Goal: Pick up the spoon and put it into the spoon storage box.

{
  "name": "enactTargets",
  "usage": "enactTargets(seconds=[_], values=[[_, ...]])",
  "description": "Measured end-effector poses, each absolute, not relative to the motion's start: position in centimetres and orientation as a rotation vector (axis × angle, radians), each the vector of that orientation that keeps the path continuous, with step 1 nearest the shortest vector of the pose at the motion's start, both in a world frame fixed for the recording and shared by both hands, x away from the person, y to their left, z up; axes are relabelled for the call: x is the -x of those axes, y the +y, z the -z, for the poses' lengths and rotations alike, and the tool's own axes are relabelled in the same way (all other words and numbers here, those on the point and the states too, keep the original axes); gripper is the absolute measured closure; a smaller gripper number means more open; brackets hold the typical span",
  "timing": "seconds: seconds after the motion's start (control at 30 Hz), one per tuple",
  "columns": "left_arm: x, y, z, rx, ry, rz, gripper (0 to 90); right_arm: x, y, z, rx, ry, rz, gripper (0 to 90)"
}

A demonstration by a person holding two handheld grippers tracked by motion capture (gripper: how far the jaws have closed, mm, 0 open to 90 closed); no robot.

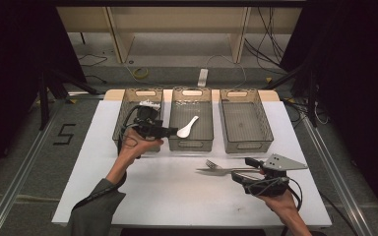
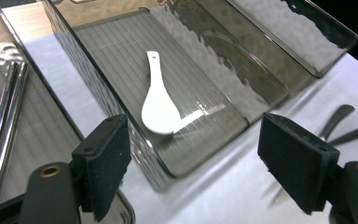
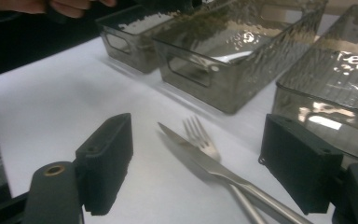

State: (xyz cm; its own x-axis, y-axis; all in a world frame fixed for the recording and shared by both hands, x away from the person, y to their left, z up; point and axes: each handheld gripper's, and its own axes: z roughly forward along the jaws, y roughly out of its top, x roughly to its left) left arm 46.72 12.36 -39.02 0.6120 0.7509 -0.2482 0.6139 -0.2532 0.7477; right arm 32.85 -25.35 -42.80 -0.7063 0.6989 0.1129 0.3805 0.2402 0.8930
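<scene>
A white spoon lies in the middle smoky bin, bowl toward the near end. My left gripper hovers open over that bin's near left corner, nothing between its pads. On the white table a steel knife and a fork lie side by side. My right gripper is open just right of them, its jaws standing either side of their handles without touching.
Three smoky plastic bins stand in a row at the back: the left bin holds shiny metal handles, and the right bin looks bare. The white table top ends near the person's side.
</scene>
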Motion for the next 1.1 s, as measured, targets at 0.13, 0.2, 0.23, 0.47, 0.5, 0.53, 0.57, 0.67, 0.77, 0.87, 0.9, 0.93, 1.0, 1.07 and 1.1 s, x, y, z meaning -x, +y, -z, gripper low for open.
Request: enactTargets(seconds=[0.13,0.2,0.23,0.47,0.5,0.53,0.57,0.67,0.77,0.87,0.9,0.93,1.0,1.07,1.1], values=[[-45.1,12.6,39.5,-1.952,1.050,-0.199,23.9,-34.1,-25.6,42.9,-1.005,2.252,-1.401,26.3],[-44.4,12.9,39.6,-1.931,1.048,-0.209,23.9,-34.6,-25.8,42.8,-1.003,2.259,-1.380,26.8],[-44.0,13.0,39.8,-1.921,1.046,-0.224,23.9,-34.8,-25.9,42.8,-1.010,2.264,-1.364,27.1],[-41.9,13.8,40.4,-1.898,0.998,-0.262,23.9,-36.4,-26.5,42.8,-1.076,2.292,-1.285,31.0],[-41.6,14.0,40.5,-1.900,0.993,-0.264,23.9,-36.6,-26.5,42.9,-1.086,2.294,-1.269,32.5],[-41.3,14.2,40.5,-1.897,0.985,-0.275,23.9,-36.8,-26.6,43.0,-1.101,2.294,-1.257,34.4],[-41.0,14.3,40.5,-1.902,0.975,-0.282,23.9,-36.9,-26.7,43.1,-1.112,2.295,-1.243,37.0],[-40.3,14.8,40.4,-1.900,0.962,-0.318,23.0,-37.4,-26.9,43.3,-1.151,2.288,-1.214,42.7],[-39.6,15.3,40.5,-1.874,0.954,-0.325,23.0,-37.9,-27.2,43.5,-1.171,2.287,-1.191,48.0],[-39.1,15.7,40.9,-1.868,0.954,-0.321,23.0,-38.4,-27.4,43.6,-1.188,2.286,-1.175,54.5],[-39.0,15.8,41.1,-1.869,0.957,-0.314,22.9,-38.5,-27.5,43.7,-1.186,2.288,-1.166,57.0],[-38.9,15.9,41.2,-1.870,0.957,-0.316,22.7,-38.6,-27.5,43.7,-1.185,2.290,-1.152,59.2],[-38.5,16.0,41.3,-1.870,0.952,-0.323,22.5,-38.7,-27.6,43.9,-1.185,2.300,-1.131,63.9],[-38.2,16.1,41.2,-1.866,0.944,-0.327,22.1,-38.9,-27.6,44.0,-1.191,2.306,-1.117,67.9],[-38.0,16.2,41.2,-1.860,0.941,-0.330,21.8,-39.0,-27.7,44.1,-1.192,2.310,-1.112,69.7]])
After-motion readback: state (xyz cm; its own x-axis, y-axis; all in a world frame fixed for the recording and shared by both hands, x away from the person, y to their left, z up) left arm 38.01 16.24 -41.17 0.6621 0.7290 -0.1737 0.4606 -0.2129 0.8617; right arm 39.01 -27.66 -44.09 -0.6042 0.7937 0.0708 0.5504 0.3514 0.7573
